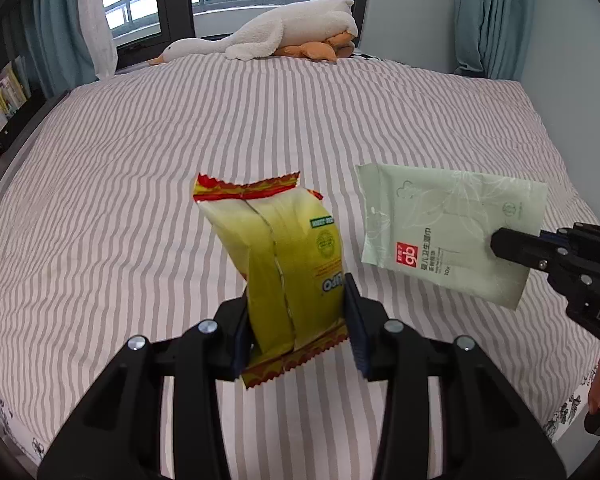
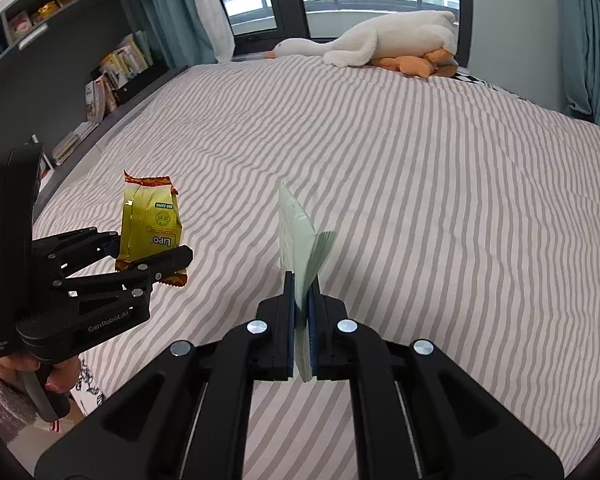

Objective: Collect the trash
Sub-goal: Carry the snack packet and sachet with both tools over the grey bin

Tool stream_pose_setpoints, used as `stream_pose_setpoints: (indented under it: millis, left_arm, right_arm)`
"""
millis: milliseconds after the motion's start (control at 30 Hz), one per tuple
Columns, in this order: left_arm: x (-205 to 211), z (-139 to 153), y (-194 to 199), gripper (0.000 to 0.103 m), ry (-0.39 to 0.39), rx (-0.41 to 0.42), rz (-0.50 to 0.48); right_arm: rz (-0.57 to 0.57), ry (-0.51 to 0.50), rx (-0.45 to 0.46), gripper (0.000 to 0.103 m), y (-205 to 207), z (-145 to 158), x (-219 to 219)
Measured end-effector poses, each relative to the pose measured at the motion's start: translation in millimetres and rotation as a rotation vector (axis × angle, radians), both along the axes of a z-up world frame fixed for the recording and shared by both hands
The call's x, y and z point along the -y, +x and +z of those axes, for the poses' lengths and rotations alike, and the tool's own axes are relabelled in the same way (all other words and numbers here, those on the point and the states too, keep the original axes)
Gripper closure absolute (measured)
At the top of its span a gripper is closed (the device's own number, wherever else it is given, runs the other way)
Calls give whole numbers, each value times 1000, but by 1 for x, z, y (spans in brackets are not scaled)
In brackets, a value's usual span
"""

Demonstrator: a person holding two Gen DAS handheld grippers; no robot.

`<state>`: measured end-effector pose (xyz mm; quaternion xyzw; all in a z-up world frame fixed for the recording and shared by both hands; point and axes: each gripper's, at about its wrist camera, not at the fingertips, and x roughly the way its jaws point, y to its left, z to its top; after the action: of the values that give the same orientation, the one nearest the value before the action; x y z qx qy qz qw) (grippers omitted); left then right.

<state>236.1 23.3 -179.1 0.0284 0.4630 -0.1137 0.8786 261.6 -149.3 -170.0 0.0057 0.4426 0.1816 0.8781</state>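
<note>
My left gripper (image 1: 296, 320) is shut on a yellow snack packet (image 1: 276, 248) with red crimped ends, held upright above the striped bed. It also shows in the right wrist view (image 2: 150, 224), held by the left gripper (image 2: 148, 256). My right gripper (image 2: 300, 304) is shut on a pale green wet-wipes pack (image 2: 300, 236), seen edge-on. In the left wrist view the wipes pack (image 1: 440, 232) hangs flat from the right gripper (image 1: 500, 244) at the right, beside the snack packet and apart from it.
The bed (image 1: 180, 128) has a grey and white striped sheet. A white plush goose (image 1: 284, 36) with orange feet lies at the far edge under the window. Bookshelves (image 2: 112, 76) line the left wall. Teal curtains (image 1: 488, 16) hang at the sides.
</note>
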Motion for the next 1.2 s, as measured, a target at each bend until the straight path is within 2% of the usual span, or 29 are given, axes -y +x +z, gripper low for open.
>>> stream_pose_setpoints:
  millis: [267, 533, 833, 1067, 1200]
  left_arm:
    - [-34, 33, -95, 63, -8, 46, 105]
    - [-73, 44, -190, 63, -25, 55, 253]
    - [-136, 39, -300, 63, -30, 41, 512]
    - [-190, 21, -404, 63, -34, -8, 763]
    - [-214, 17, -461, 63, -38, -18, 875]
  right_arm:
    - [131, 12, 26, 98, -87, 29, -31]
    - [296, 13, 43, 98, -153, 45, -75]
    - [562, 11, 29, 98, -223, 45, -148]
    - [797, 10, -15, 98, -292, 35, -216]
    - [912, 8, -56, 98, -337, 27, -255]
